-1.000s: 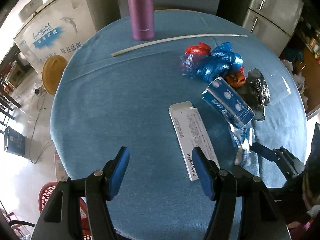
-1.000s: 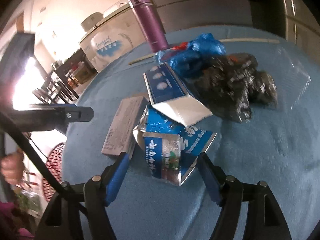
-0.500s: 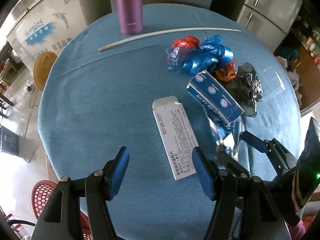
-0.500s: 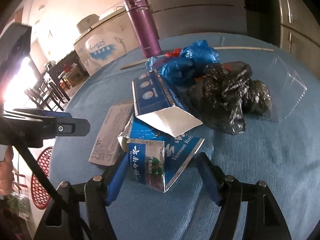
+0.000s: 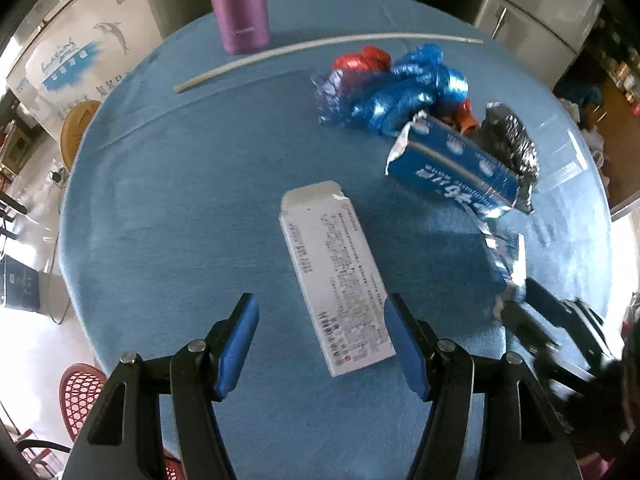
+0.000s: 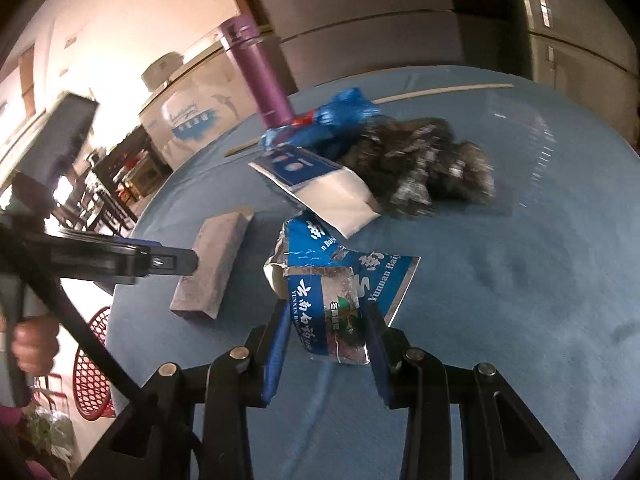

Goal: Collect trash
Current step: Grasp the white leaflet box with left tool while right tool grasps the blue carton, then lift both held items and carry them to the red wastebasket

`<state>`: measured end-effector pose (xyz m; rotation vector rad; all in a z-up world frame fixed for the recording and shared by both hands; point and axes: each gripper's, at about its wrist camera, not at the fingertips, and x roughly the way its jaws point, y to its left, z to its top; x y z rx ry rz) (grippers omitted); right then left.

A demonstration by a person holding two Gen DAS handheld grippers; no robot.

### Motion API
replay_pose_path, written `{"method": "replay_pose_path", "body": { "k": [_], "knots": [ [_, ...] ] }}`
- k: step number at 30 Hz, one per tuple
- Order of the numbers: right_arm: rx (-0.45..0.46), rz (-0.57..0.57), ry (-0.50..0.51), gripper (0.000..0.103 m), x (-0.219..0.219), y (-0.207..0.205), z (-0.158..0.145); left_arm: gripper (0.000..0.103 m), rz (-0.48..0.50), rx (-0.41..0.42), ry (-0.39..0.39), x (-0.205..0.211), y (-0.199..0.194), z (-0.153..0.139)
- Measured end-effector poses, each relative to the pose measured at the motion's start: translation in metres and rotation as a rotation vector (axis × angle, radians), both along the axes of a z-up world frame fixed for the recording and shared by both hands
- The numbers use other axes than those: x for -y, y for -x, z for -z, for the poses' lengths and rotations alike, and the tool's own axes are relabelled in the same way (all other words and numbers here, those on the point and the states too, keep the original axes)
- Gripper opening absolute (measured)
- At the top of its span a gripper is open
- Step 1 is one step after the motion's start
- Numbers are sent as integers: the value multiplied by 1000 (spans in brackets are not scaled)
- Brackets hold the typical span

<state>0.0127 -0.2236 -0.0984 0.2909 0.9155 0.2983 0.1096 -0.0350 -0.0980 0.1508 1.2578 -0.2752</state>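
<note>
A white printed carton (image 5: 336, 272) lies flat on the round blue table (image 5: 180, 184); my left gripper (image 5: 320, 332) hovers open just above its near end, the right finger beside the box edge. My right gripper (image 6: 326, 344) is shut on a torn blue and silver wrapper (image 6: 336, 284), also seen in the left wrist view (image 5: 502, 256). A blue carton (image 5: 452, 164), crumpled blue and red bags (image 5: 392, 88) and a black foil bag (image 6: 420, 160) lie behind it.
A purple flask (image 5: 240, 4) stands at the table's far edge, with a long white stick (image 5: 320, 46) lying in front of it. A clear plastic lid (image 6: 528, 148) lies at the right. A red basket (image 5: 80, 396) sits on the floor at the left.
My right gripper has closed on the torn blue wrapper. My left gripper has moved closer to the white carton, which now lies between its fingers' line.
</note>
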Motion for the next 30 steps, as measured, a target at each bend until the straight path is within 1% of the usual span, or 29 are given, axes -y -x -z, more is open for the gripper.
{"method": "replay_pose_path", "body": {
  "k": [5, 9, 10, 12, 13, 18, 23, 30],
  "knots": [
    [4, 32, -34, 39, 22, 19, -6, 66, 10, -21, 4, 14, -5, 14],
    [17, 46, -58, 39, 30, 28, -12, 66, -6, -20, 1, 14, -8, 23],
    [20, 51, -62, 39, 31, 28, -13, 66, -2, -2, -1, 14, -7, 23],
    [16, 53, -76, 39, 33, 29, -14, 61, 9, 16, -4, 12, -5, 23],
    [16, 53, -84, 39, 32, 28, -15, 53, 13, 29, -9, 11, -4, 22],
    [28, 43, -123, 38, 30, 28, -24, 50, 20, 41, 16, -2, 5, 19],
    [51, 21, -133, 36, 20, 34, -36, 50, 24, 96, 26, -18, 28, 4],
    [36, -14, -56, 36, 0, 37, -36, 50, 14, 157, 72, -41, 64, -25]
  ]
}}
